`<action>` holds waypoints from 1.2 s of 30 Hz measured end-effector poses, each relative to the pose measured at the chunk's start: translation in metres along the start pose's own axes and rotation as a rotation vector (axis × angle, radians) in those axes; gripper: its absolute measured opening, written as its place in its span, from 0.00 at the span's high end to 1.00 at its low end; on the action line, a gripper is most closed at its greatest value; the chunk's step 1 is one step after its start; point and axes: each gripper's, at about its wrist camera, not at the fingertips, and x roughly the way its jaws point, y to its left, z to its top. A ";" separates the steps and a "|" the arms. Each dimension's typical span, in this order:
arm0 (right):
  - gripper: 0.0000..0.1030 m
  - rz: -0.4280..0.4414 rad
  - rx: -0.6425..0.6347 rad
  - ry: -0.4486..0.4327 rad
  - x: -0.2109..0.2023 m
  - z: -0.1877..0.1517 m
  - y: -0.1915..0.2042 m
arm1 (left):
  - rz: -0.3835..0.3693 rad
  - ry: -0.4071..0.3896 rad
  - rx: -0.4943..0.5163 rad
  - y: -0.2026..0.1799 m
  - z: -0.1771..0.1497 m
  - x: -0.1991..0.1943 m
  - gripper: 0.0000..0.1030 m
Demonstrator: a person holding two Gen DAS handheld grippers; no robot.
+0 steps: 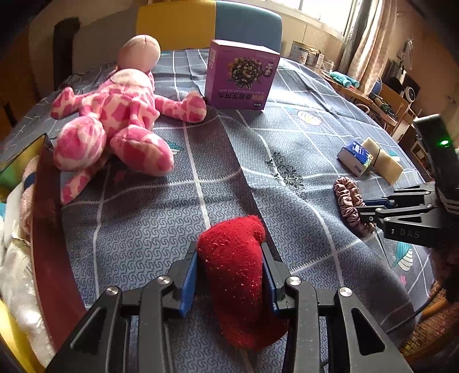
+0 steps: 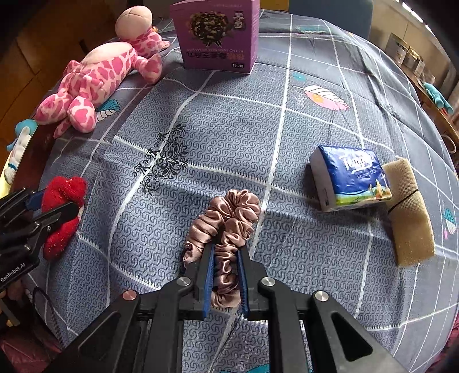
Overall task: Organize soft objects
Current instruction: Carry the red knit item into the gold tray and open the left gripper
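Left tongs (image 1: 229, 258) grip the fuzzy red sock (image 1: 238, 275) at 6 o'clock; right tongs (image 2: 226, 258) clamp the pink satin scrunchie (image 2: 226, 229). Lift each clear of the grey patterned tabletop (image 2: 229, 129) before transferring.

Daylight from the overexposed bright window (image 1: 324, 11) lights the grey checked tablecloth (image 1: 258, 149) evenly with soft shadows, while strong fisheye bending and dark vignetting mark both pictures' blurred corners.
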 end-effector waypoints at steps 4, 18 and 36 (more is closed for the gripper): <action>0.87 -0.023 -0.034 -0.008 0.001 -0.002 0.004 | 0.011 -0.027 0.015 -0.002 -0.001 -0.018 0.62; 0.87 -0.112 -0.149 -0.043 0.001 -0.017 0.033 | 0.136 -0.211 -0.037 0.033 0.010 -0.117 0.62; 0.87 -0.136 -0.181 -0.056 -0.009 -0.022 0.041 | 0.285 -0.197 -0.211 0.111 -0.026 -0.144 0.61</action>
